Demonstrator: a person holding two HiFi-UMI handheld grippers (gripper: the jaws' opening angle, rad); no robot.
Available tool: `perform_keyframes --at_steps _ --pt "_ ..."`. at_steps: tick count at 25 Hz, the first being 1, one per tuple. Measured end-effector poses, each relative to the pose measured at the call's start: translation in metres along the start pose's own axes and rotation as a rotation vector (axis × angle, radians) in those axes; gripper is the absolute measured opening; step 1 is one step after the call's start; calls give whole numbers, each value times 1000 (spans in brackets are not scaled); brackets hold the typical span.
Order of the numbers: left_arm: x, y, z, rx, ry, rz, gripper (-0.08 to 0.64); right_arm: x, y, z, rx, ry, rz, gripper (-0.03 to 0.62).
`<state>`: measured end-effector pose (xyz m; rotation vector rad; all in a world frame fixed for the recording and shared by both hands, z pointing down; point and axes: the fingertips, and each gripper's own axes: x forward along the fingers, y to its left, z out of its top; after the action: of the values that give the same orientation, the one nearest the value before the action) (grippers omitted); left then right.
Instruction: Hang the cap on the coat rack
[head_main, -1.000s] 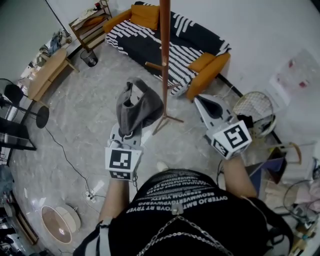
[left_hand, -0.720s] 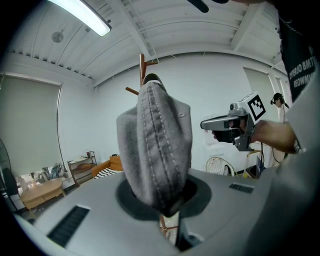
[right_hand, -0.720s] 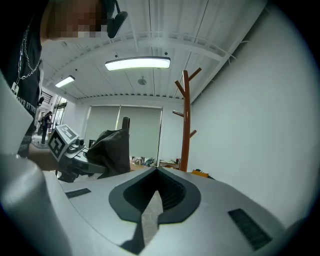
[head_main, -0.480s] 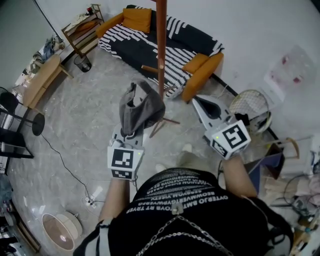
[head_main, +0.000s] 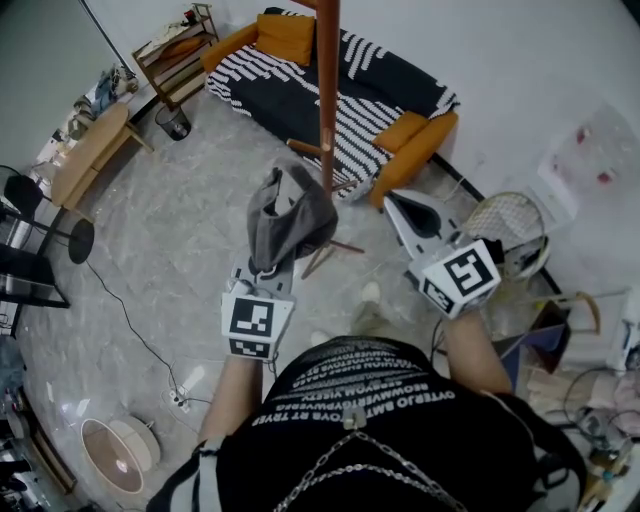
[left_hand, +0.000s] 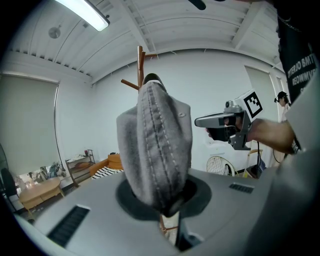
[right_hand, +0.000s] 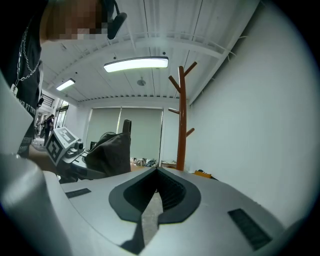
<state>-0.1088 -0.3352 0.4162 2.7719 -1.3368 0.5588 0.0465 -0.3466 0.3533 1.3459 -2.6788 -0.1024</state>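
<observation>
The grey cap (head_main: 290, 215), soft, light and floppy (it slumps like cloth), stands from the left tongs (head_main: 268, 268) clamped on its lower edge, close to the coat rack (head_main: 327, 100), a sound hold I'd judge; the right tongs (head_main: 400, 205) are closed, empty.

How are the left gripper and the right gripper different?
The left gripper is shut on the grey cap; the right gripper is shut on nothing. In the head view the left gripper is left of the coat rack pole, the right gripper right of it. Both point towards that pole.
</observation>
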Motion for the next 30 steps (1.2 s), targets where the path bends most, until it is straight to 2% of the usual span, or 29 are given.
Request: perform_keyframes --at_steps 8,30 --pt "39 -3 7 -13 11 -6 21 22 -37 -3 0 5 26 3" --pt "105 -5 -3 -53 60 -1 21 42 -87 -23 8 47 63 3"
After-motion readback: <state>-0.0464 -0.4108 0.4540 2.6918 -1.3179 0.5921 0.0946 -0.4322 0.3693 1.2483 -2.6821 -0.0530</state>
